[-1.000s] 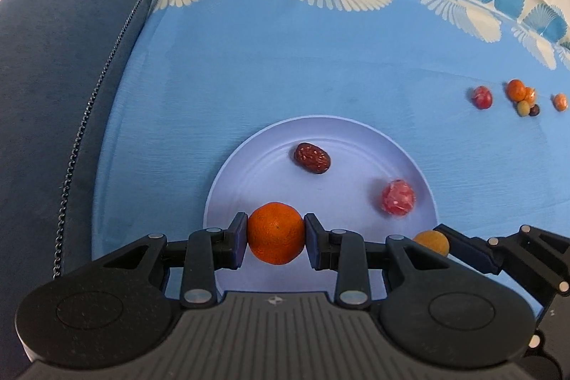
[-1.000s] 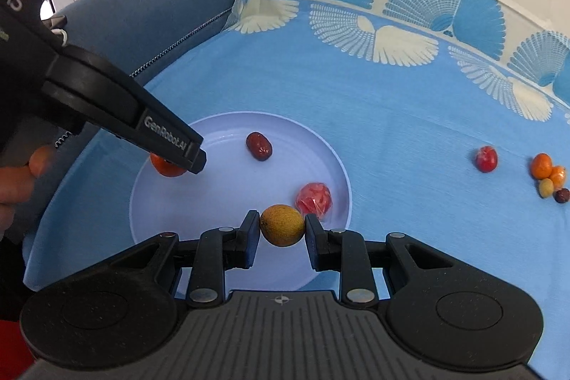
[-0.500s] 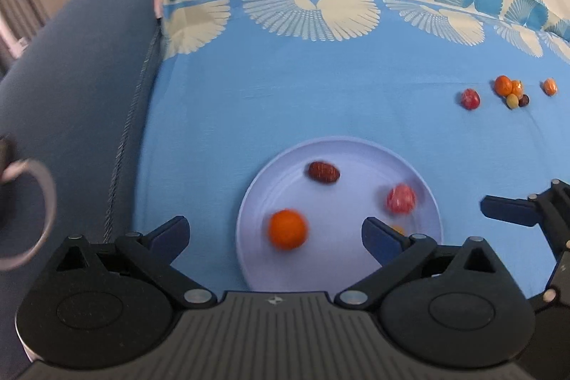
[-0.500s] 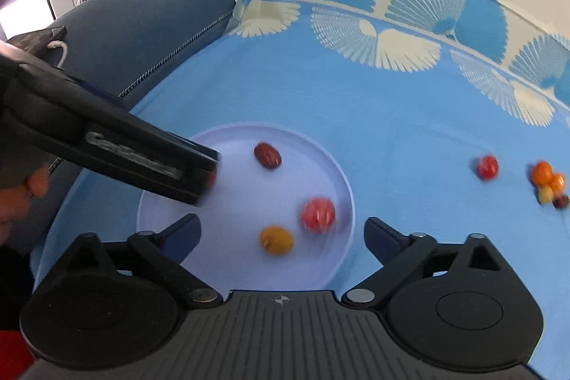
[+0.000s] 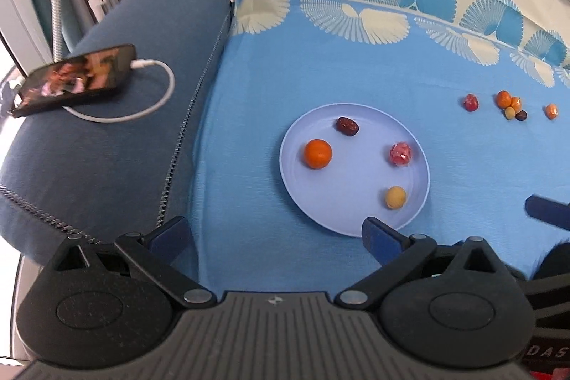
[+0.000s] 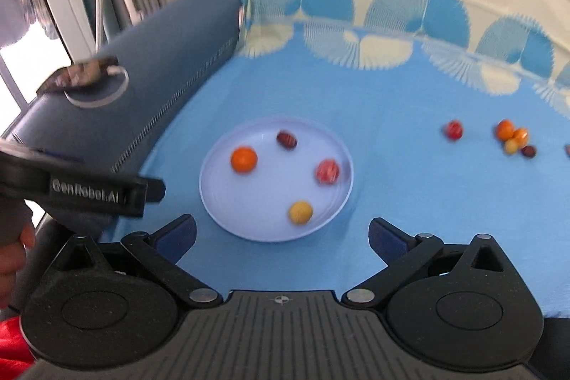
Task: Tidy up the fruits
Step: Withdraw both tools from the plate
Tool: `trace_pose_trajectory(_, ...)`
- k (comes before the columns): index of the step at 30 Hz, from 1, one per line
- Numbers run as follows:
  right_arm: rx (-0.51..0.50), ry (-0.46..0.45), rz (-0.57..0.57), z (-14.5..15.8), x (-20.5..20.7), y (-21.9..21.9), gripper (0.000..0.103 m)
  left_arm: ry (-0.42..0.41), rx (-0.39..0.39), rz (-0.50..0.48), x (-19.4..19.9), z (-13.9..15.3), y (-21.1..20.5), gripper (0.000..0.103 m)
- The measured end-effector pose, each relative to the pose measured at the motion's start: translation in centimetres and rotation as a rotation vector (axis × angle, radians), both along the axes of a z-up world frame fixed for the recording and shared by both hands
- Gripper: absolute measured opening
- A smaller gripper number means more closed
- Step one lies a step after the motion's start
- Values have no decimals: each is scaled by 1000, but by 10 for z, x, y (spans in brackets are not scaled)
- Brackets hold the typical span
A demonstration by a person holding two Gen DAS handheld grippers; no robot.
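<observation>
Phone (image 5: 76, 77) on the cushion (image 5: 107, 145) at far left, cable plugged in. Left gripper (image 5: 274, 234), jaws just swung wide, nothing between. Plate (image 5: 356, 223) on the blue cloth (image 5: 356, 66) with orange (image 5: 317, 154), date (image 5: 347, 126), red fruit (image 5: 400, 154), yellow fruit (image 5: 395, 197). Right gripper (image 6: 281, 235), jaws likewise freshly spread, empty. Loose fruits (image 5: 509, 104) well apart at right. Risk, likely: round fruit rolling off the shallow plate if bumped.

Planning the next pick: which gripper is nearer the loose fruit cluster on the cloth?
Right. Both jaws have just opened, empty. The right gripper is at the plate's near edge, cluster to its right; the left gripper is past the plate's left edge, farther.
</observation>
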State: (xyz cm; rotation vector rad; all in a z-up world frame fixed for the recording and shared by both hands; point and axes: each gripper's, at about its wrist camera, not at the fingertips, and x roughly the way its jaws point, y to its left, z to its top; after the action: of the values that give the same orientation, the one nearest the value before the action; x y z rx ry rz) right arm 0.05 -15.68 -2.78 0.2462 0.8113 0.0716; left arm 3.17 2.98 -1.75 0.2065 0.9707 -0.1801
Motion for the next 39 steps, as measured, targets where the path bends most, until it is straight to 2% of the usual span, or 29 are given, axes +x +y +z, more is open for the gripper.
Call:
trace_pose_trajectory(5,-25,-72,-14,17,-30,-1,102,-7,-12,-17,-24,9,-5,103)
trace_pose_trajectory(14,-55,-130,-19,29,-64,4,102,-64,-6,-39,-56,25,-12,103)
trace_pose_trajectory(30,-68,-161,-19,34,-78,7,102,-106,14,-53,-71,34,-13,103)
trace_pose_trajectory(39,-67,-149,-14,32,-76,6,102,-89,16,-55,-67,31,-12,103)
